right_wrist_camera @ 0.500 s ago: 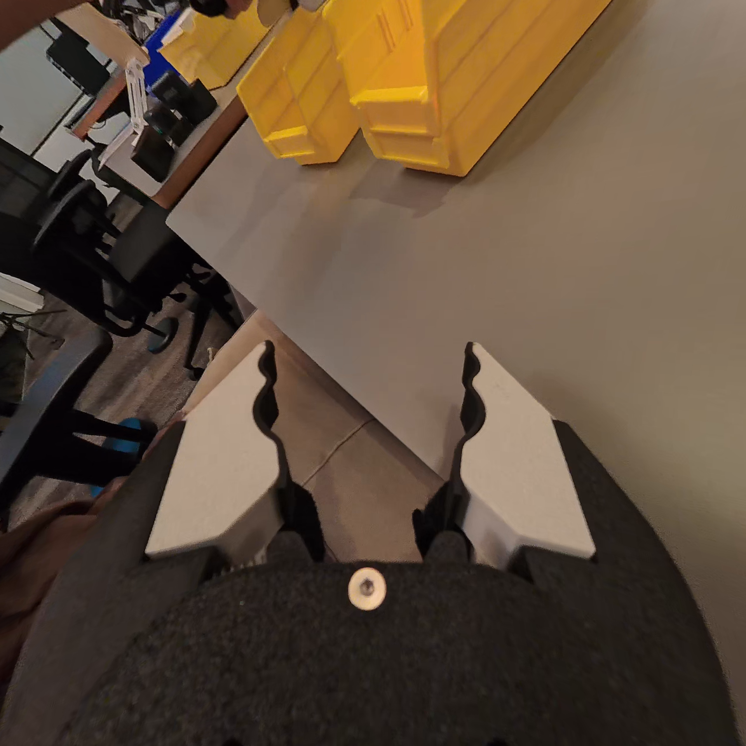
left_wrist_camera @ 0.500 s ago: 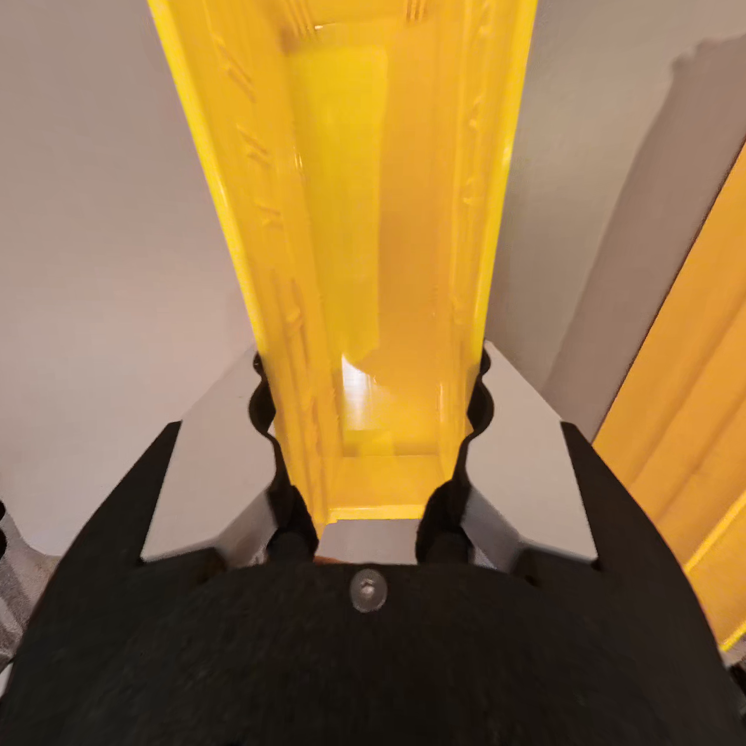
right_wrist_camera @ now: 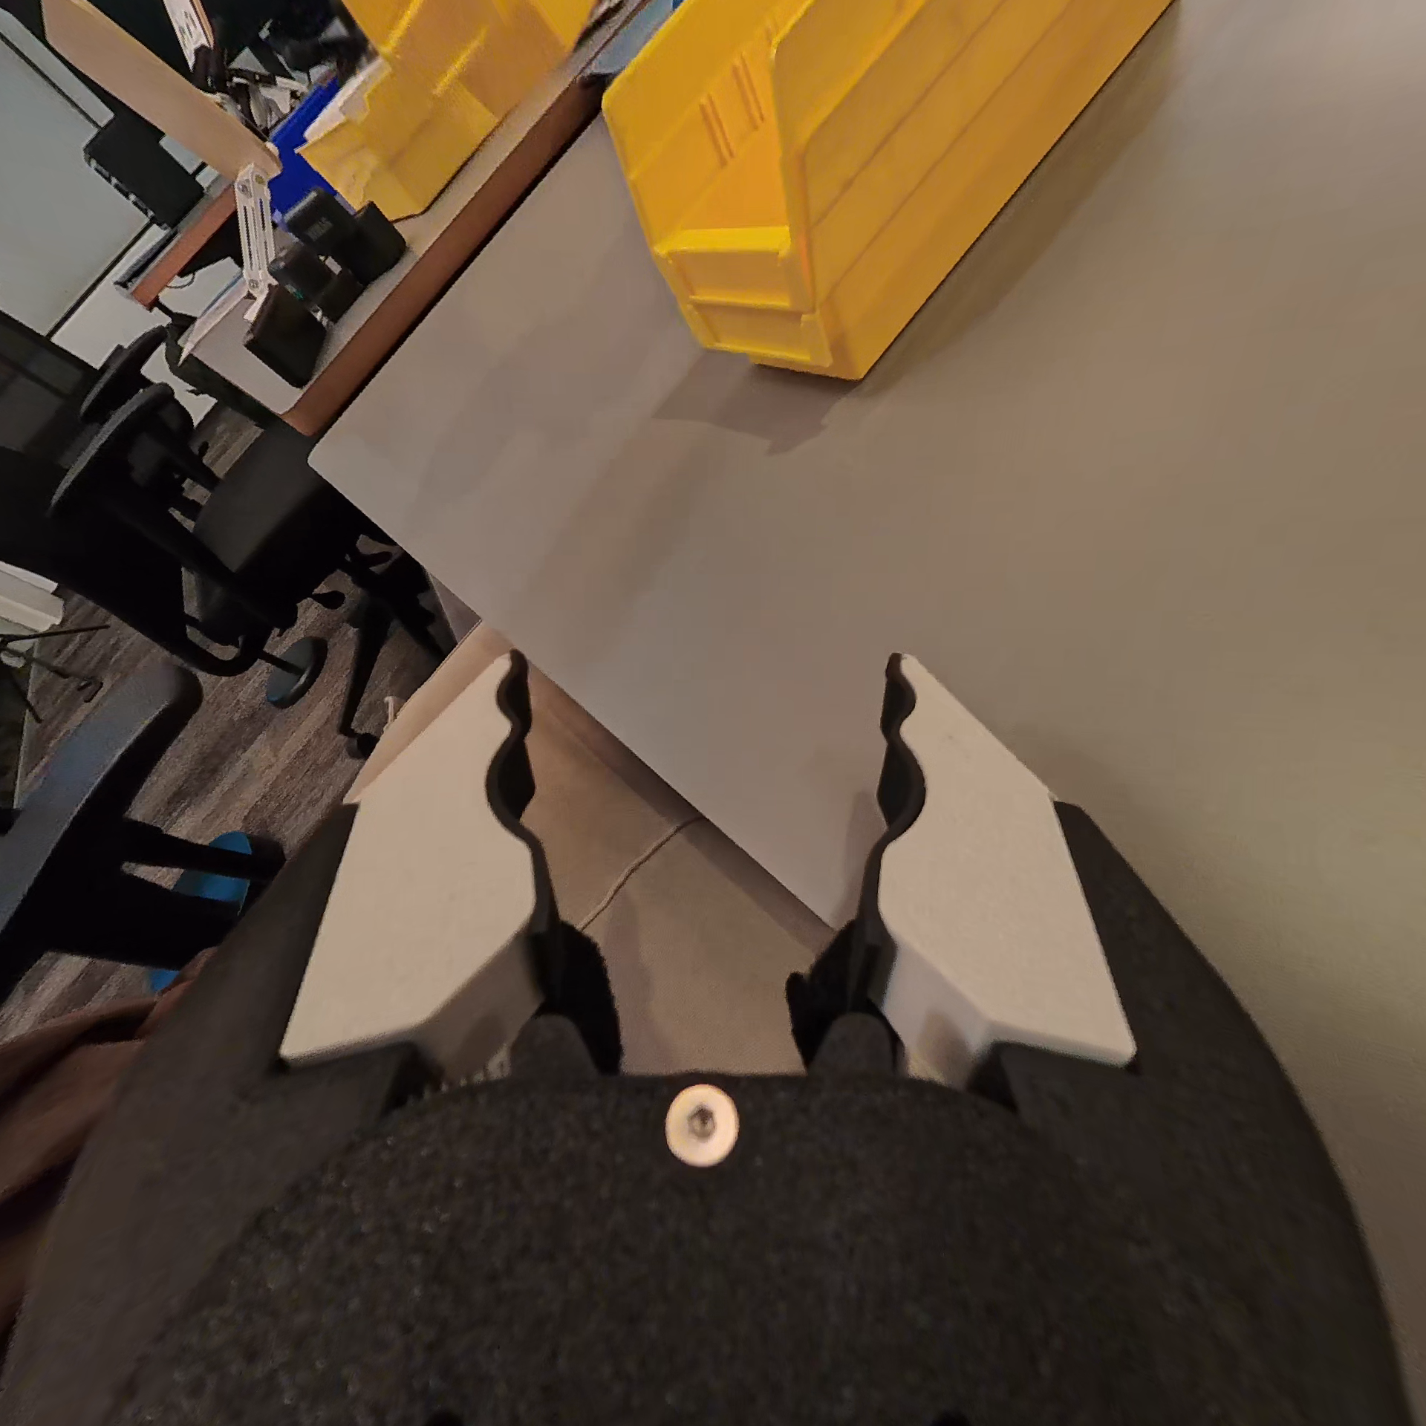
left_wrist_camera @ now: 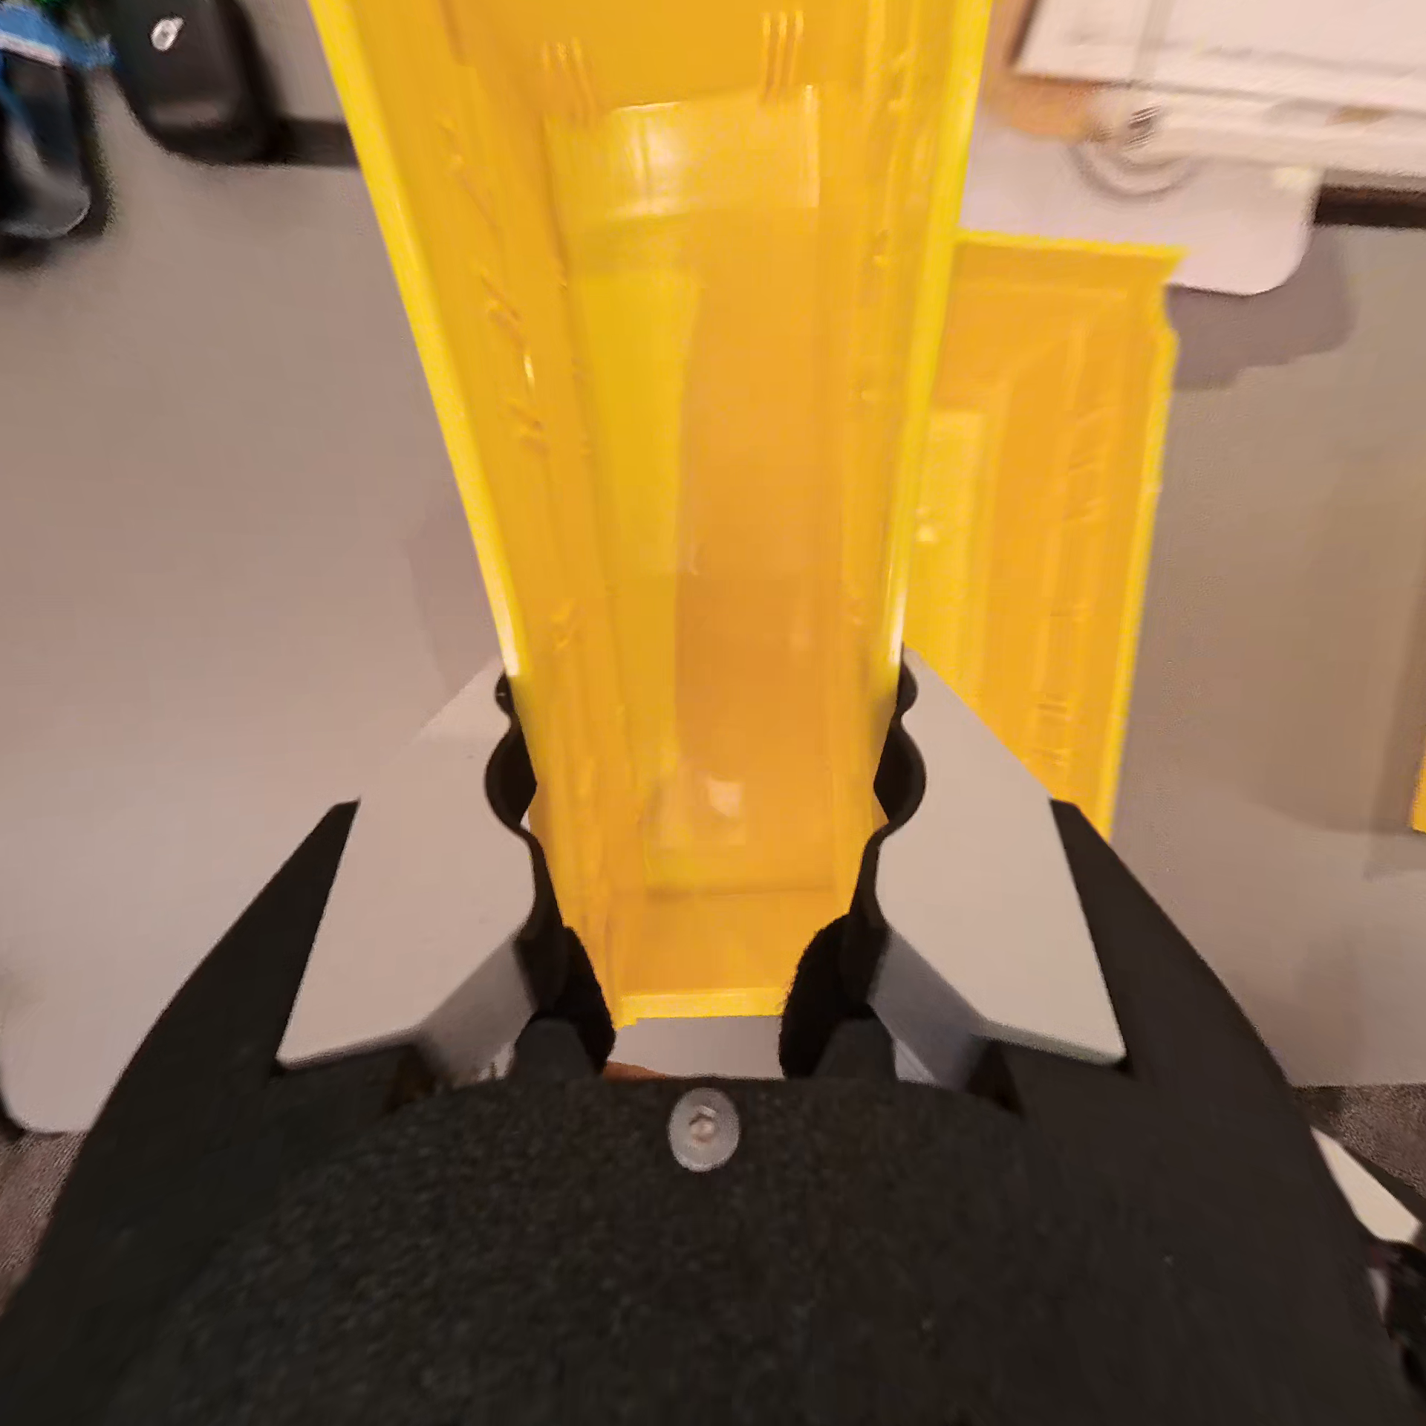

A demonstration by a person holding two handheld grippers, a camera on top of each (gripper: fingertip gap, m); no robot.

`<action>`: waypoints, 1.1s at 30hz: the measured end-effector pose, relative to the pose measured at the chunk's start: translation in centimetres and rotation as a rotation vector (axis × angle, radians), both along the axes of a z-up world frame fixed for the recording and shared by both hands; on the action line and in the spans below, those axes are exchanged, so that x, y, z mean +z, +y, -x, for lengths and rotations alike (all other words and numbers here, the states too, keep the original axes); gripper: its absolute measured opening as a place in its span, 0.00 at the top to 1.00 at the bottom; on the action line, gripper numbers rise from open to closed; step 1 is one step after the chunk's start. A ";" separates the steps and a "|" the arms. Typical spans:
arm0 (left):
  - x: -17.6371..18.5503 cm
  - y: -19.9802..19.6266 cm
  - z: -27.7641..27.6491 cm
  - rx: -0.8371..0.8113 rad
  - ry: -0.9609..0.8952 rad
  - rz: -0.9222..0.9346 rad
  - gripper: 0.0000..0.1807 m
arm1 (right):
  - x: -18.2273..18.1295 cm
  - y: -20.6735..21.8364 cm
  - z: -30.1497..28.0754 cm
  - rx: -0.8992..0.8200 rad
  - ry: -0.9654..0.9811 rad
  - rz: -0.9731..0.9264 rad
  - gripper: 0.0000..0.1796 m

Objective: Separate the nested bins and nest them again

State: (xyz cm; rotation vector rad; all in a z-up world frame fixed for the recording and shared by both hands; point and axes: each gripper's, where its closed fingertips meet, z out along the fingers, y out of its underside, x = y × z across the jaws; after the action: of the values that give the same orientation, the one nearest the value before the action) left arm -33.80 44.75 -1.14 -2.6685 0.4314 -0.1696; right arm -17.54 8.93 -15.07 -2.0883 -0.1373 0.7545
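Yellow plastic is filling the middle of the left wrist view: the left gripper (left_wrist_camera: 706, 772) is clenching a bin (left_wrist_camera: 718, 478) by its end, both jaws pressing its side walls. Another bin (left_wrist_camera: 1080, 501) is lying right of it on the grey table (left_wrist_camera: 193, 501). In the right wrist view, the right gripper (right_wrist_camera: 706, 772) is hanging released over the table edge (right_wrist_camera: 617, 741), with nested bins (right_wrist_camera: 833, 201) sitting at upper right across bare tabletop.

A plain grey bench (right_wrist_camera: 1003, 617) carries a stack of nested yellow bins (right_wrist_camera: 849, 193) at its far side. In the left wrist view, a yellow bin (left_wrist_camera: 1119, 501) rests on it, far right.
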 end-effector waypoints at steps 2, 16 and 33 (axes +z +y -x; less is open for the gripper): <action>0.9 -1.0 -2.7 -0.019 -0.029 -0.026 0.51 | 0.3 0.1 -0.4 -0.014 0.001 -0.014 0.49; 1.3 -4.0 -14.2 -0.174 0.050 -0.086 0.51 | 1.6 0.2 -2.2 -0.058 0.031 -0.067 0.50; -4.5 -3.8 -12.6 -0.080 0.055 -0.011 0.50 | 1.7 0.1 -1.8 -0.037 0.021 -0.078 0.51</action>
State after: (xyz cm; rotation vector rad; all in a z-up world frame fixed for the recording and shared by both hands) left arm -21.16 40.94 -5.68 -2.6519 0.5554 -0.1171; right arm -15.75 9.07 -13.34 -2.0037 -0.1143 0.7371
